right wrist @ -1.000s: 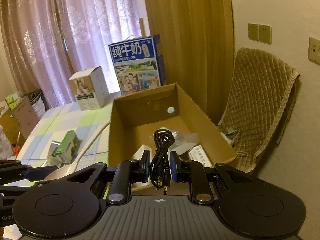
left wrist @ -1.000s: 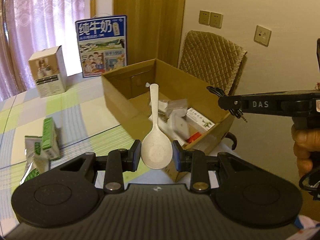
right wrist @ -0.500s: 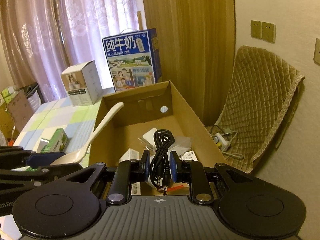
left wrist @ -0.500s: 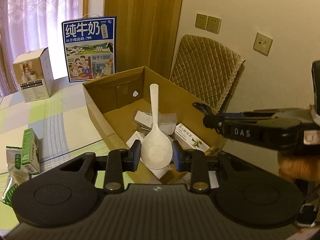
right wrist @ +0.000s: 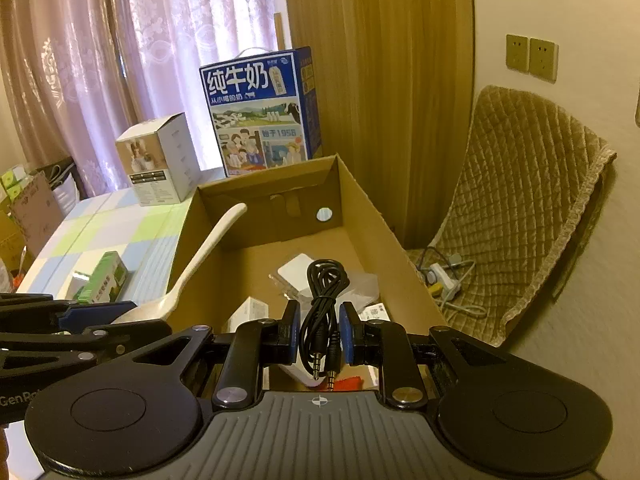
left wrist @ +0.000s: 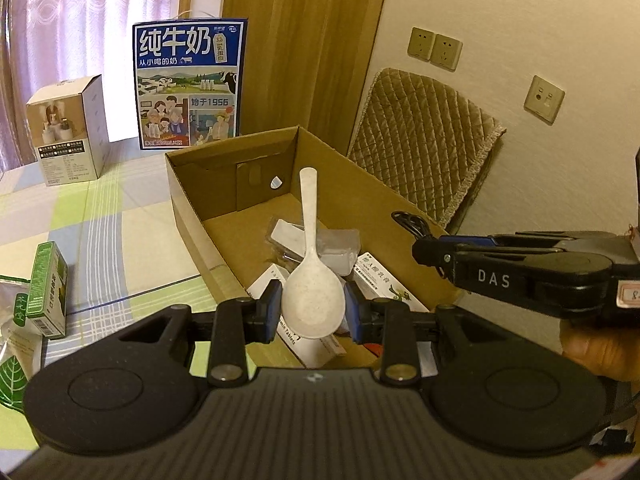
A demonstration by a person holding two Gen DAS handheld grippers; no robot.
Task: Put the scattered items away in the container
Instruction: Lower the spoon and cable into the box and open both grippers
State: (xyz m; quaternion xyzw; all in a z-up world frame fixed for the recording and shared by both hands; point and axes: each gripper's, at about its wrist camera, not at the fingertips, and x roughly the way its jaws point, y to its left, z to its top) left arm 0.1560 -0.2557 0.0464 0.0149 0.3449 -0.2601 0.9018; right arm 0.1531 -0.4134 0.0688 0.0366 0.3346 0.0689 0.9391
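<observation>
A tall blue milk carton (left wrist: 188,84) stands just behind the open cardboard box (left wrist: 188,200); it reads "纯牛奶" in large white characters, "从小喝的奶" beneath, and "始于1956" lower down. In the left wrist view, to the right of the cardboard box, the side of the right hand-held gripper (left wrist: 432,250) bears white letters "DAS". In the right wrist view the left hand-held gripper (right wrist: 120,314) shows a cut-off "GenRo". Print on the packets inside the box is too small to read.

Both wrist views look closely down into one cardboard box (left wrist: 192,200).
</observation>
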